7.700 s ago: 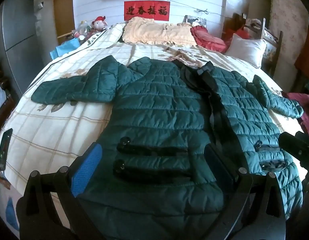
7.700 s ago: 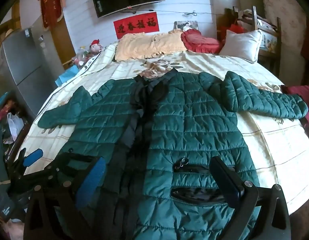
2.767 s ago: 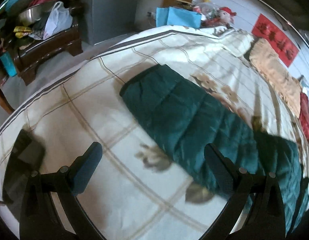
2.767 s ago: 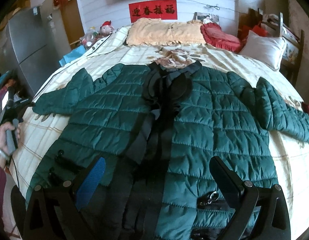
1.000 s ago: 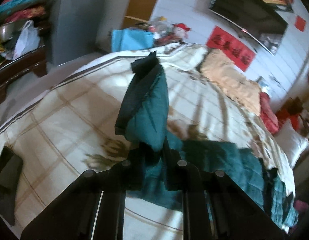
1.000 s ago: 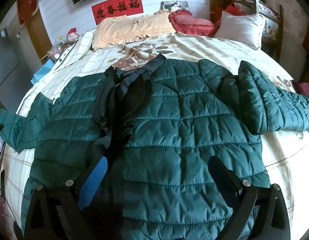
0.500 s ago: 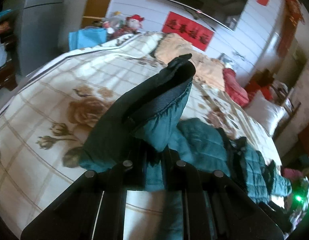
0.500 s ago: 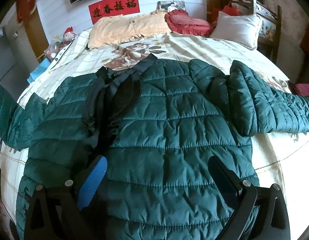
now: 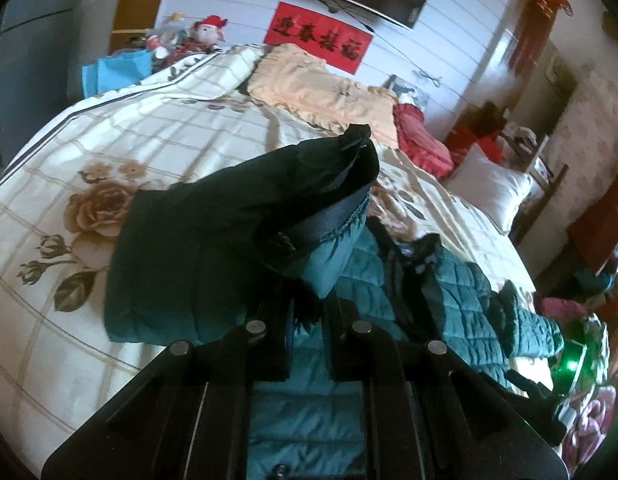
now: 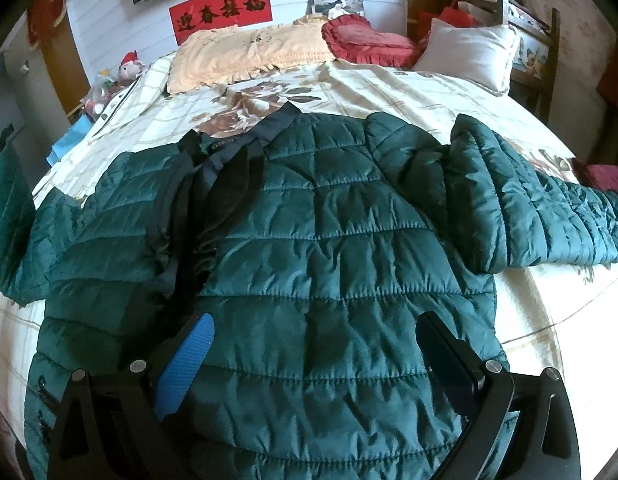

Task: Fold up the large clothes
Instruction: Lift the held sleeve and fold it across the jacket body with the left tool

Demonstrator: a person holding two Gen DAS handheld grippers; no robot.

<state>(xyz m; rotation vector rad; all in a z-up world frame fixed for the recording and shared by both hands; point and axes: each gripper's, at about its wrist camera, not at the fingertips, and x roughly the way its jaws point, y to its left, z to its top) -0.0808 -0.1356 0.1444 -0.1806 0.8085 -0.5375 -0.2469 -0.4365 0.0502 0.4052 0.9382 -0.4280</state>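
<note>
Green quilted jacket [image 10: 317, 240] lies spread front-up on the floral bedspread [image 10: 429, 92]. Left gripper [image 9: 309, 312] is clamped on its left sleeve [image 9: 229, 224], raised off the bed; right gripper [image 10: 309, 360] hangs wide apart over the near hem.

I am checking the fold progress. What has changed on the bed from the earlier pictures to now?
The left gripper closed on the left sleeve of the dark green quilted jacket, lifted it off the bed and is carrying it toward the jacket body. The right gripper stays open over the lower front, and the right sleeve stays spread out.
</note>
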